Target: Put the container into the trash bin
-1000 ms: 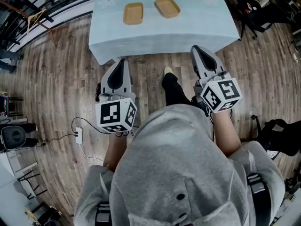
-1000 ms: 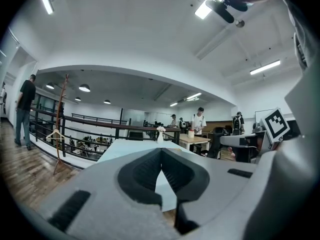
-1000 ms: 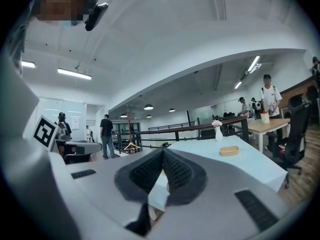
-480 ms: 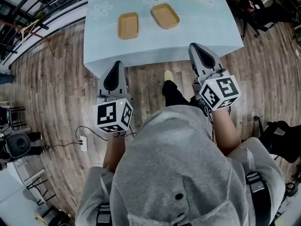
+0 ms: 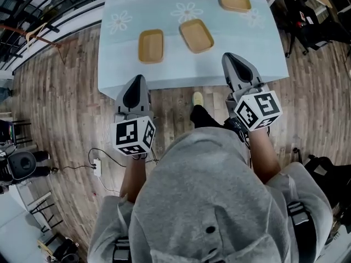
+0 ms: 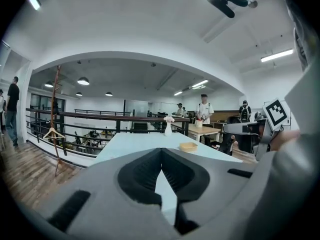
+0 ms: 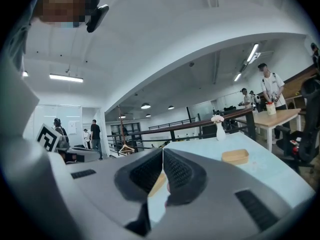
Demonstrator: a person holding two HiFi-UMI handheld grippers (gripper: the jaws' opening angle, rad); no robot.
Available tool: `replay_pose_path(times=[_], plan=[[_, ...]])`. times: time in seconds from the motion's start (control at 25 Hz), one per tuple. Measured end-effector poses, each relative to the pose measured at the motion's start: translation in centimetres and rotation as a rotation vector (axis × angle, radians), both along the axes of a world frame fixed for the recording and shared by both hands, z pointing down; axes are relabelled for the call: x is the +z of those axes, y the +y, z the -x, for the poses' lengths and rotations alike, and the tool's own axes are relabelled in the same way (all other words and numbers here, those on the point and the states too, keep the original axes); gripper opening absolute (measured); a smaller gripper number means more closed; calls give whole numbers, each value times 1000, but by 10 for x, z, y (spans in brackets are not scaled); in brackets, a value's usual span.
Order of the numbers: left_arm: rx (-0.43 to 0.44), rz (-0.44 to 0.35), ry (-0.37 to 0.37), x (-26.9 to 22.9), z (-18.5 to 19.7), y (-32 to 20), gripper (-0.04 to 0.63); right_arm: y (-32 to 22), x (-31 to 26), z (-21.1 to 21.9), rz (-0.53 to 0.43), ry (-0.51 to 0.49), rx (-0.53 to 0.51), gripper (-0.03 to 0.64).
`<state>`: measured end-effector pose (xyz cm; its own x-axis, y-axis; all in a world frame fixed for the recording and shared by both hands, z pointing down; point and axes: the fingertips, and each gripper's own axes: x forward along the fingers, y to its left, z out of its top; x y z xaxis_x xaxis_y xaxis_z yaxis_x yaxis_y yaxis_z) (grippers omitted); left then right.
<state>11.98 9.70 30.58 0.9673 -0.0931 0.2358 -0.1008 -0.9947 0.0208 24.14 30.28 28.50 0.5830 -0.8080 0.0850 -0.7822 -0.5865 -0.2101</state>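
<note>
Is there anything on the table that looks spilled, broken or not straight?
Nothing looks spilled or broken. On the table, the left container sits square to the edge, the middle container is turned clearly askew, and the far container only slightly. All three look empty.

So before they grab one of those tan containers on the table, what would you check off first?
1. Containers present: ok. Left container, middle container and far container lie on the table.
2. Left gripper empty: ok, nothing between its jaws.
3. Right gripper empty: ok, likewise.
4. Jaws open for a grab: not ok, both pairs are shut.
5. A gripper over a container: not ok, both are at the table's near edge.
6. Trash bin located: cannot tell, none in view.
</note>
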Motion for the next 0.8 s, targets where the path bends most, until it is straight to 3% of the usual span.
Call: replay_pose_path(times=[0.8], plan=[[-66, -17, -145, 18, -106, -26, 20, -25, 27, -125, -44, -109, -63, 29]])
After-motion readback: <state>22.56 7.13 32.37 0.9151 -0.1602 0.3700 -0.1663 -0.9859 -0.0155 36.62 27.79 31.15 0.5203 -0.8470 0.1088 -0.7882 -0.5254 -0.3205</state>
